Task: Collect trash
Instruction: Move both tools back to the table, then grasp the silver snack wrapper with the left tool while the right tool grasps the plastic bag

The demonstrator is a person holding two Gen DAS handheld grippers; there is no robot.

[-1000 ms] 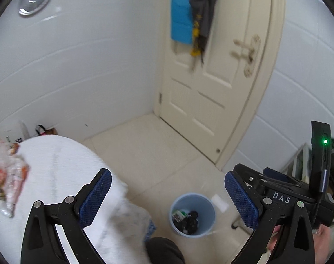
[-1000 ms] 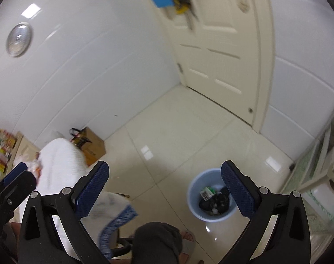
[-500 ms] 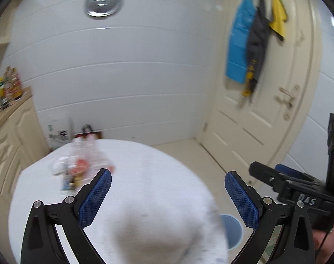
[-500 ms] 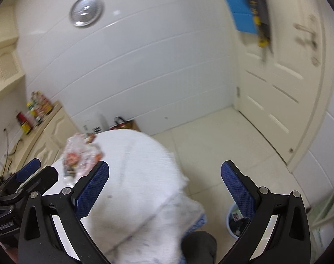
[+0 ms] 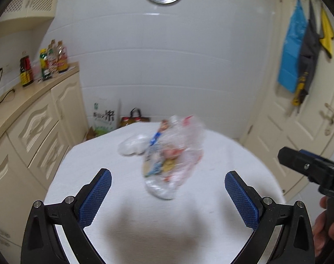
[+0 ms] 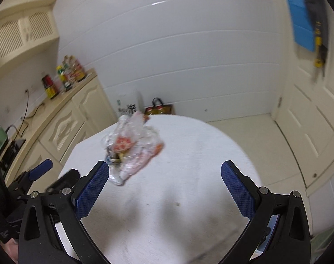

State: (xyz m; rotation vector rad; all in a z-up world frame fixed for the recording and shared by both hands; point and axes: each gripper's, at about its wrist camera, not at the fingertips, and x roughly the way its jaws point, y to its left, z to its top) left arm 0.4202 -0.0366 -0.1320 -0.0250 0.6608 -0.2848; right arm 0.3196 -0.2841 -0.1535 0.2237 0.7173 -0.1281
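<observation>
Both tools spread wide, nothing gripped: left tool faces the clear bag of wrappers lying mid-counter, apart from it; right tool beside. Pickup not yet done; grab & binning prob. left.

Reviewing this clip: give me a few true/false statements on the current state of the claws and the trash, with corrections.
1. The left claw is open. True.
2. The right claw is shut on the clear trash bag. False: it is open and holds nothing.
3. The clear trash bag lies on the white-covered table. True.
4. The bottles stand on the table. False: they stand on the cabinet counter.
</observation>
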